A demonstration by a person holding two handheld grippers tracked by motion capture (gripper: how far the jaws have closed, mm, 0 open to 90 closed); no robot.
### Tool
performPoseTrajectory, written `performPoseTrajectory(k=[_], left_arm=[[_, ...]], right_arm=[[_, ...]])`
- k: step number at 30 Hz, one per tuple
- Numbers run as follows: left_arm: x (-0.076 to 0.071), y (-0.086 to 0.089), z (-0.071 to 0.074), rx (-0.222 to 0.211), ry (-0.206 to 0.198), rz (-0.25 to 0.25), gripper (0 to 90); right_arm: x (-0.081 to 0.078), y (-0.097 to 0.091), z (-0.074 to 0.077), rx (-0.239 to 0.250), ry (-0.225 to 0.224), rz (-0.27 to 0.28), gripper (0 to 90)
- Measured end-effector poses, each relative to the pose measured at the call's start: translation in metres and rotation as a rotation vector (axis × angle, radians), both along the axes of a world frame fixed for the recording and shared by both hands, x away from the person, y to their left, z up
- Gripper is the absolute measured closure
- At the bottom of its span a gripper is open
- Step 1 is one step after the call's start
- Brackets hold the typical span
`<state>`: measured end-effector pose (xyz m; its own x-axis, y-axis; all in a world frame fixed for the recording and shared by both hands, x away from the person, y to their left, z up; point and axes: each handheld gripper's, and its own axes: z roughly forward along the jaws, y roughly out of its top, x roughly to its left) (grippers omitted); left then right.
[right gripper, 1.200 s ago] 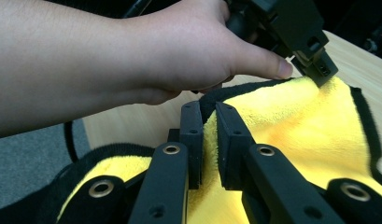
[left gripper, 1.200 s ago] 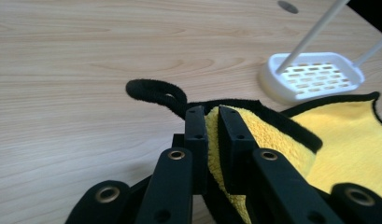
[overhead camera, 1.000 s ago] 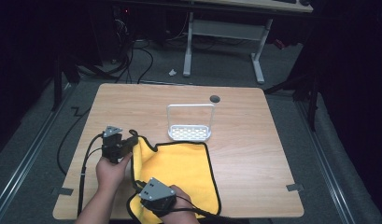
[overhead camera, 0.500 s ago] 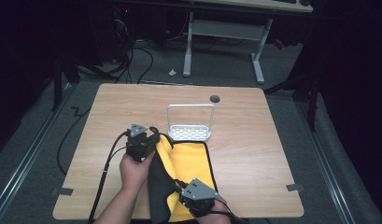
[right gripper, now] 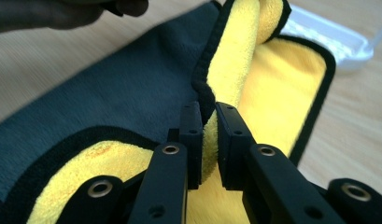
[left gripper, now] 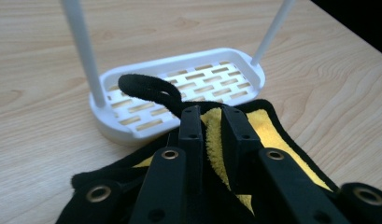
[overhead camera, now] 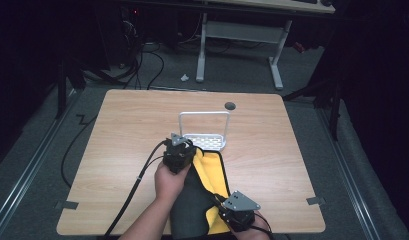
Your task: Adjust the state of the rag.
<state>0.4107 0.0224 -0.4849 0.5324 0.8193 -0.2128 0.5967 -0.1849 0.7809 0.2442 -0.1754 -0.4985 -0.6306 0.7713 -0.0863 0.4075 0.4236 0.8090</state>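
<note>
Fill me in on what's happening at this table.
A person is folding a yellow cloth with a dark grey back and black edging across a wooden table, one hand-held gripper on each end. The left gripper has the cloth's edge between its jaws, which have just been opening, right beside a white slotted tray. The right gripper is clamped on the near edge. The cloth is half turned over, grey side up on the left, yellow side showing on the right.

Wooden table [overhead camera: 122, 150], light grain, round dark grommet hole [overhead camera: 230, 106] near far edge. White slotted tray [overhead camera: 207, 141] with wire handle at centre; yellow-and-grey cloth [overhead camera: 212, 172] lies just before it, reaching near edge
</note>
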Motion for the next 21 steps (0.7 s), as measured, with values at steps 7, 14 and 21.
performPoseTrajectory(k=[7,14,21], left_arm=[[0.002,-0.010,-0.009,-0.012,0.016,-0.016,72.2],[-0.006,0.001,0.002,-0.060,-0.044,-0.052,54.4],[0.001,0.033,-0.002,-0.004,-0.038,0.003,54.9]], right_arm=[[0.001,-0.010,-0.010,-0.028,0.045,-0.011,81.1],[0.002,-0.014,-0.008,-0.003,0.052,-0.041,71.2],[0.003,-0.016,-0.008,-0.005,0.053,-0.064,70.7]])
